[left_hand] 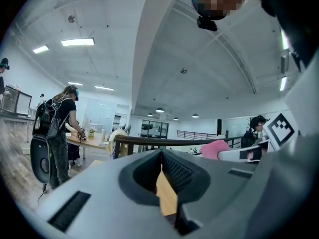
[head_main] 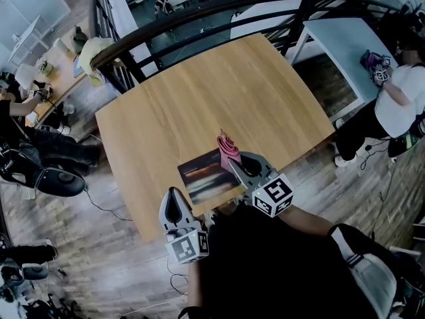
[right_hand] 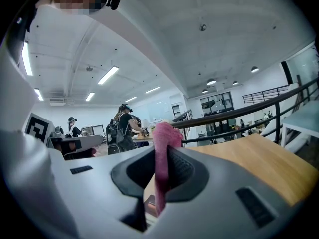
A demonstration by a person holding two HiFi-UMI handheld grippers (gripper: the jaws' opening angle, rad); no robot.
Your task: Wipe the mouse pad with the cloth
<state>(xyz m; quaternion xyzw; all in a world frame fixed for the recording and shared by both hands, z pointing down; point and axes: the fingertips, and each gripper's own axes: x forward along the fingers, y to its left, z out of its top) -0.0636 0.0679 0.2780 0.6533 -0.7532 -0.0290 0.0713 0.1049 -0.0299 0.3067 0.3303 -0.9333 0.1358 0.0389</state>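
Note:
A dark printed mouse pad (head_main: 206, 176) lies at the near edge of the wooden table (head_main: 199, 105). My right gripper (head_main: 234, 157) hangs over the pad's right end, shut on a pink cloth (head_main: 226, 146) that sticks up between its jaws. In the right gripper view the pink cloth (right_hand: 162, 158) runs pinched through the jaws, with my right gripper (right_hand: 162, 169) tilted upward toward the ceiling. My left gripper (head_main: 174, 207) hovers off the table's near edge, left of the pad, shut and holding nothing. In the left gripper view my left gripper (left_hand: 161, 172) shows its jaws closed together, and the cloth (left_hand: 217, 148) shows at right.
A black railing (head_main: 199, 15) runs behind the table. A white table (head_main: 345, 45) stands at the right, with a person in white (head_main: 398, 98) next to it. Other people sit and stand at the left (head_main: 26, 131). Cables lie on the wooden floor (head_main: 113, 211).

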